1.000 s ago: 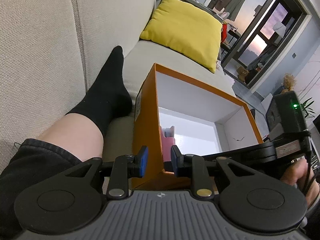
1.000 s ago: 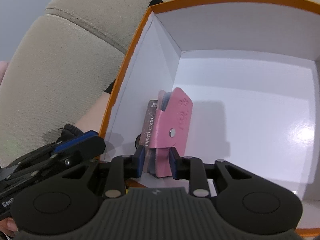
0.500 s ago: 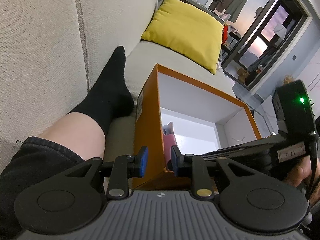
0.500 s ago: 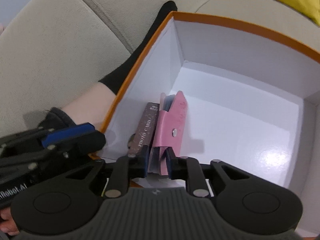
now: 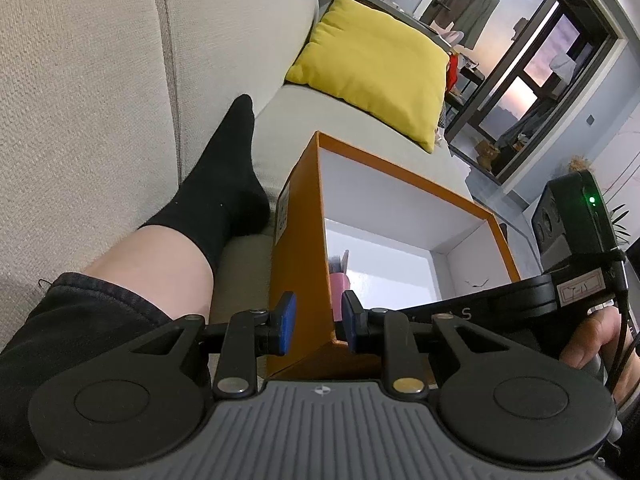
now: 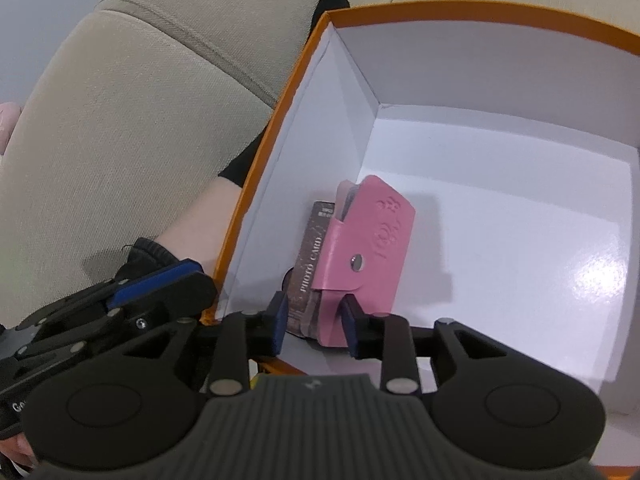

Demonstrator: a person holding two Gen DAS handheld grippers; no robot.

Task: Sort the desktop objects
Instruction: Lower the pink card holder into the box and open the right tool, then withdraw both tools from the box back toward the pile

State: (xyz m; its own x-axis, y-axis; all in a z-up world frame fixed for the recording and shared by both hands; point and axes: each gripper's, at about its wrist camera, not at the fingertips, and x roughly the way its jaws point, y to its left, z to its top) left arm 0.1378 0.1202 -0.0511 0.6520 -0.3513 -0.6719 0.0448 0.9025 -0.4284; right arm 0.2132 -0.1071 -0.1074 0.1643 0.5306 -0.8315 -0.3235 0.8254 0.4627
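An orange box (image 5: 298,248) with a white inside (image 6: 500,208) sits on the sofa seat. My left gripper (image 5: 319,324) straddles its near corner and is shut on the wall, one blue pad outside and one inside; its outer finger (image 6: 160,282) shows beside the rim. Inside, a pink snap card holder (image 6: 372,240) stands on edge against a brown photo-card pack (image 6: 310,264) by the left wall. Its top also peeks out (image 5: 338,282). My right gripper (image 6: 314,326) reaches into the box, jaws opening, with the holder's lower end between the pads and a gap beside them.
A person's leg in a black sock (image 5: 224,184) lies left of the box, against the beige sofa back (image 5: 80,80). A yellow cushion (image 5: 372,68) sits beyond the box. The right tool's black body (image 5: 500,296) and a hand (image 5: 592,336) cross the box's right side.
The right jaws, pinched on the pink holder half a second ago, have spread apart. The holder now stands in the box beside the brown pack. The left gripper has not moved.
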